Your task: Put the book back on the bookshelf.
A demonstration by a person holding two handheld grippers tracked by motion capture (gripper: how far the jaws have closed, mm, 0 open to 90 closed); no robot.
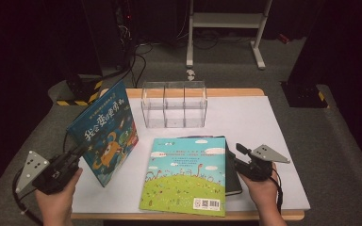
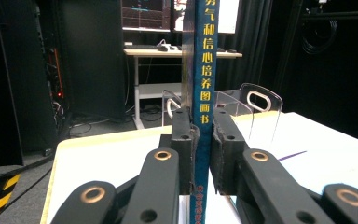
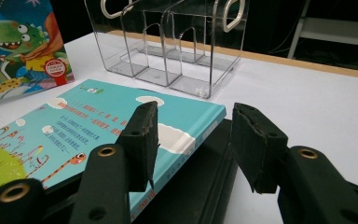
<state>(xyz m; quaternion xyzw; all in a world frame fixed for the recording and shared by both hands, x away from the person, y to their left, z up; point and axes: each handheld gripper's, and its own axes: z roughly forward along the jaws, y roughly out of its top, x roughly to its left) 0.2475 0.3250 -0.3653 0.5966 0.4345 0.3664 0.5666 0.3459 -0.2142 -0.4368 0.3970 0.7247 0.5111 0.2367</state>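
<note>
Now we grip the blue picture book (image 1: 104, 136) by its spine in the left hand-held gripper (image 1: 77, 153), standing it on edge on the worktop (image 1: 264, 122). Our right hand-held gripper (image 3: 193, 140) waits part-open by the flat books. Next, probably: slot it upright into the clear rack (image 1: 174, 104).

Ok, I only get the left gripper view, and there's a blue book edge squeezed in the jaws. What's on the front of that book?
Observer: The blue book has a green cartoon dinosaur and big white characters on its cover.
Operator: Are there more books?
Observer: Yes, a turquoise book lies flat in the middle, on top of a dark book.
Operator: What's the other gripper doing?
Observer: The right gripper has its jaws open by the edge of those flat books, gripping nothing.
</note>
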